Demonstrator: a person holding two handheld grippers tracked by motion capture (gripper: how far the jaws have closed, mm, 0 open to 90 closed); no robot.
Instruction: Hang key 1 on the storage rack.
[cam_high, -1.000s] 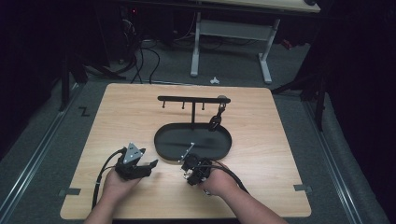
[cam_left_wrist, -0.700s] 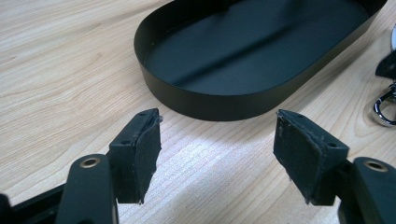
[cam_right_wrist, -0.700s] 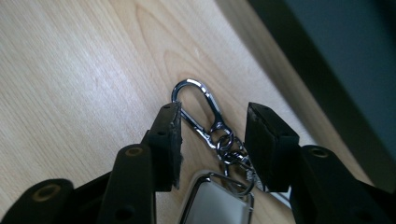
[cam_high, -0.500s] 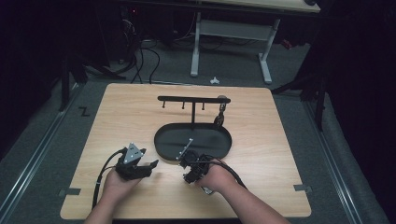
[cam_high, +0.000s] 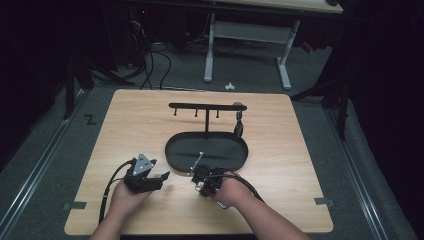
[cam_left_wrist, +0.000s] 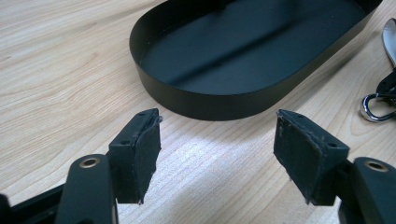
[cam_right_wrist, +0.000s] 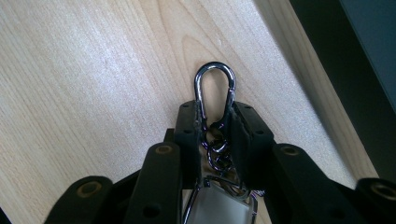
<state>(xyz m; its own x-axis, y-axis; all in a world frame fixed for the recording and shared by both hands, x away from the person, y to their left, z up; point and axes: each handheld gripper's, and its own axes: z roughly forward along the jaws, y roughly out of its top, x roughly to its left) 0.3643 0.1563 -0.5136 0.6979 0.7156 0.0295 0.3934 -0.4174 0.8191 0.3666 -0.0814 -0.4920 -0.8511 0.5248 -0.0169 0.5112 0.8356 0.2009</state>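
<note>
So our right gripper (cam_right_wrist: 215, 128) has its jaws clamped on the keychain's carabiner clip (cam_right_wrist: 215, 88). They've just been closing in on it, and now the pads pinch the lower part of the clip from both sides, with the rounded silver loop poking out past the fingertips. Behind the pads we can see the little chain links and a flat pale tag tucked between the jaw arms. The clip sits just over the wooden table (cam_high: 125, 125), right beside the near rim of the black oval tray (cam_high: 177, 150).

Our left gripper (cam_left_wrist: 217, 154) is holding nothing, its jaws wide apart over bare wood, also just off the tray's near rim. In its view a second silver clip (cam_left_wrist: 376, 105) peeks in close to the tray's wall.

From the high view, a slim silver piece (cam_high: 196, 162) leans over the tray's near edge. Otherwise the tray floor looks bare. Rising from the tray's far side is a black hook rack (cam_high: 207, 106), with another keychain (cam_high: 239, 125) hanging off its right end.
</note>
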